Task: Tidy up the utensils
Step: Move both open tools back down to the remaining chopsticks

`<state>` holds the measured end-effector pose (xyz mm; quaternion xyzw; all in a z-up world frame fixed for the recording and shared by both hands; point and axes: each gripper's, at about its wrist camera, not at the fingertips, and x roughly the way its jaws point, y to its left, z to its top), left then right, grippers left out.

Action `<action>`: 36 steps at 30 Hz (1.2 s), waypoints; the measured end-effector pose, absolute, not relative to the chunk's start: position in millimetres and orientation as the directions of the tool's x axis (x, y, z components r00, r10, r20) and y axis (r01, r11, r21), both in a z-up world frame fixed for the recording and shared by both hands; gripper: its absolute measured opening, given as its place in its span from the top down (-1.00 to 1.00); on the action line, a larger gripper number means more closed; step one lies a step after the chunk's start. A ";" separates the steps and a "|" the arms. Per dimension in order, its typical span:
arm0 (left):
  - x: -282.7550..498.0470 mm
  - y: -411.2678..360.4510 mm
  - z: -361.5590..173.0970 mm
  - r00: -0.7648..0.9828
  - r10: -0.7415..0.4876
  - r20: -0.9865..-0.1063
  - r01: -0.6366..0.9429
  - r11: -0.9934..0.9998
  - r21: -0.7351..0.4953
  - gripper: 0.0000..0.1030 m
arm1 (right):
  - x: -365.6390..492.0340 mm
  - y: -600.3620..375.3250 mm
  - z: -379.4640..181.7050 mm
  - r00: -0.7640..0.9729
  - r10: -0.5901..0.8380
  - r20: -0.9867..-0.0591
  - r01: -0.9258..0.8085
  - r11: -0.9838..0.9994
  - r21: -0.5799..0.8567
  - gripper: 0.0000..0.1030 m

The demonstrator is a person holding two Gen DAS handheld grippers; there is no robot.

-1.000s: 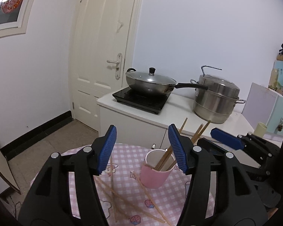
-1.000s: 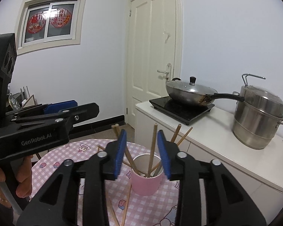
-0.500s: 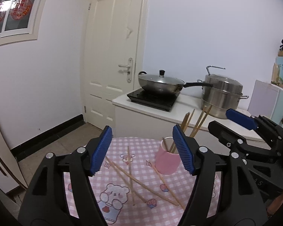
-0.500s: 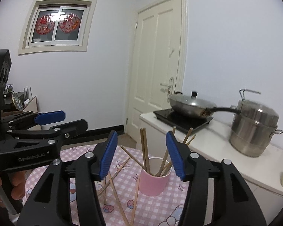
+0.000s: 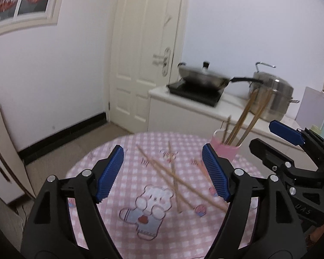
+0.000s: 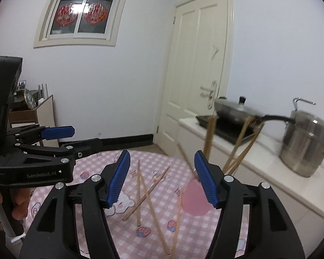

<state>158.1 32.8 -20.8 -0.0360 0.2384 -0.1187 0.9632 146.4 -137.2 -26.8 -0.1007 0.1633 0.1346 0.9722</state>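
Both claws hung above the round table with the pink checked cloth (image 5: pixel 127 142): the left gripper (image 5: pixel 163 171) and the right gripper (image 6: pixel 161 177) were each opening, jaws apart with nothing between them. Loose wooden chopsticks (image 5: pixel 175 179) lay crossed near the table's middle. The pink cup (image 5: pixel 225 146), holding more chopsticks, stood near the far right edge.

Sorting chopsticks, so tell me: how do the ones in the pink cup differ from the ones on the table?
The chopsticks in the cup stand tilted, leaning apart; the loose chopsticks lie flat on the tablecloth, crossing each other. The cup gathers its set; the loose ones sprawl. Both look like plain light wood.
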 end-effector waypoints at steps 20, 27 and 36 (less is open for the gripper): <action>228.2 41.4 -121.4 0.661 -0.221 -0.717 0.117 0.974 -0.193 -0.45 | 220.2 -123.1 -134.8 0.750 0.180 -0.636 -0.348 0.926 -0.148 -0.04; 245.3 46.5 -128.0 0.643 -0.194 -0.741 0.087 0.980 -0.182 -0.45 | 255.0 -115.1 -149.4 0.690 0.173 -0.703 -0.377 0.915 -0.145 0.20; 269.7 39.8 -133.0 0.619 -0.182 -0.764 0.091 0.983 -0.160 -0.45 | 281.4 -108.5 -160.3 0.633 0.151 -0.759 -0.398 0.905 -0.152 0.45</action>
